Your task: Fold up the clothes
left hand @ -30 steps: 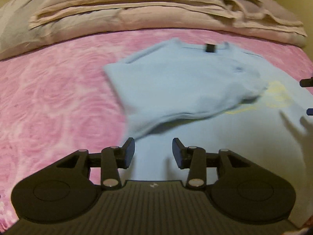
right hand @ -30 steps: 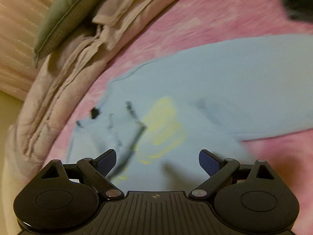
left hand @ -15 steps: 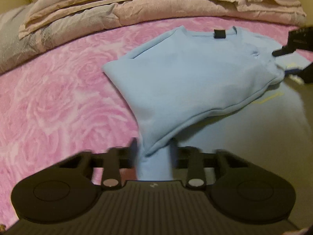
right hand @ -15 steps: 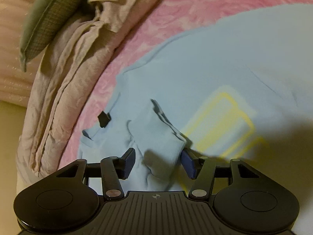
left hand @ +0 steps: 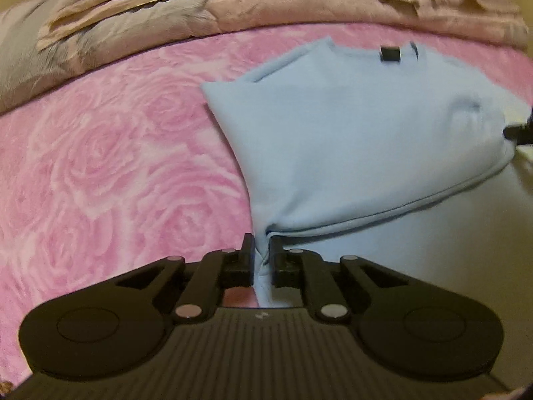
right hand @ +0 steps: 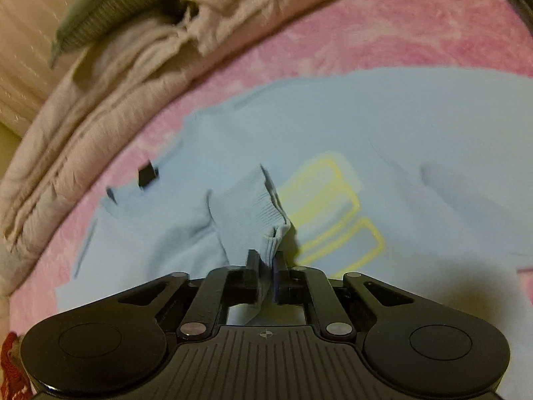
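Note:
A light blue sweatshirt (left hand: 366, 140) lies on the pink rose-patterned bedspread (left hand: 110, 166), one side folded over its body. A black neck tag (left hand: 389, 54) shows at the collar. My left gripper (left hand: 261, 250) is shut on the folded edge of the sweatshirt near its lower corner. In the right wrist view the sweatshirt (right hand: 383, 126) shows a yellow print (right hand: 329, 213) on its front. My right gripper (right hand: 265, 265) is shut on the ribbed cuff (right hand: 271, 230) of the folded sleeve, beside that print. The right gripper's tip (left hand: 519, 131) shows at the left view's right edge.
A heap of beige and grey quilts (left hand: 233, 6) runs along the far side of the bed. A green pillow (right hand: 126, 3) rests on top of the quilts (right hand: 100, 106). Pink bedspread (right hand: 383, 33) surrounds the garment. Something red (right hand: 11, 363) sits at the bottom left corner.
Both grippers went from open to shut on the sweatshirt: the left closed on the folded edge, the right on the sleeve cuff. Both moved closer to the cloth.

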`<state>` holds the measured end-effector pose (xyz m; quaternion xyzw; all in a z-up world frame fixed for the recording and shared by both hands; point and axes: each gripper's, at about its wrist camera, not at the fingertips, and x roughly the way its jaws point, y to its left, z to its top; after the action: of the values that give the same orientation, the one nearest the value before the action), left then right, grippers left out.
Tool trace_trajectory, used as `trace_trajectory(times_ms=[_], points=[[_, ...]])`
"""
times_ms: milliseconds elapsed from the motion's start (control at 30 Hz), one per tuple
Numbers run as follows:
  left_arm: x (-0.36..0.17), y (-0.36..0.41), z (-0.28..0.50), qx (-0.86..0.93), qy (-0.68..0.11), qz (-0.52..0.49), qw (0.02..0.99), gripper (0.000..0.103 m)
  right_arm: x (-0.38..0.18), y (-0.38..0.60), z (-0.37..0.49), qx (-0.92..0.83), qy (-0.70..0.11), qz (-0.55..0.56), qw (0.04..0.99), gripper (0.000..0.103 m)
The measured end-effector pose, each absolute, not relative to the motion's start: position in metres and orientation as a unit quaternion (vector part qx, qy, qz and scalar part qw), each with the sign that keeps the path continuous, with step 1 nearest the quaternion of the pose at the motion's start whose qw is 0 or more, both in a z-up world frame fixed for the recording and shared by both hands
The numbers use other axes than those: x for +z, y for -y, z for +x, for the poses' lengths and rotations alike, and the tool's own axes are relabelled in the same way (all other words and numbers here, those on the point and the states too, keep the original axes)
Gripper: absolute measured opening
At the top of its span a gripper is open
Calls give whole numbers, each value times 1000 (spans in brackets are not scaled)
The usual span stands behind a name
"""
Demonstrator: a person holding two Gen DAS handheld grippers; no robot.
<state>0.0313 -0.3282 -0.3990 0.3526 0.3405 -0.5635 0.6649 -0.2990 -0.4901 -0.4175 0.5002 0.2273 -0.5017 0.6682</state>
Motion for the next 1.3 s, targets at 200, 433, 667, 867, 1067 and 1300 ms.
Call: trace_trajectory(times_ms=[200,433,667,867,1067,1300], points=[[-358,318,37,-561,-360,312,677,8,-392,489,-316,-509,-225,473,683,30],[-363,336,18,-565,-396,256,677,10,-407,482,-339,-468,-214,520,682,30],[-385,341,-8,-536,-428,282,671,12,-392,445,-459,-523,-86,598,601,80],[-366,324,-21,-544,-467,211,664,14,-381,386,-613,-654,51,603,454,86],[-370,331,-26,-537,-518,143,650,14,-411,385,-676,-670,134,618,389,64],[-371,324,-19,-533,-543,102,641,14,-416,405,-674,-668,113,611,410,15]])
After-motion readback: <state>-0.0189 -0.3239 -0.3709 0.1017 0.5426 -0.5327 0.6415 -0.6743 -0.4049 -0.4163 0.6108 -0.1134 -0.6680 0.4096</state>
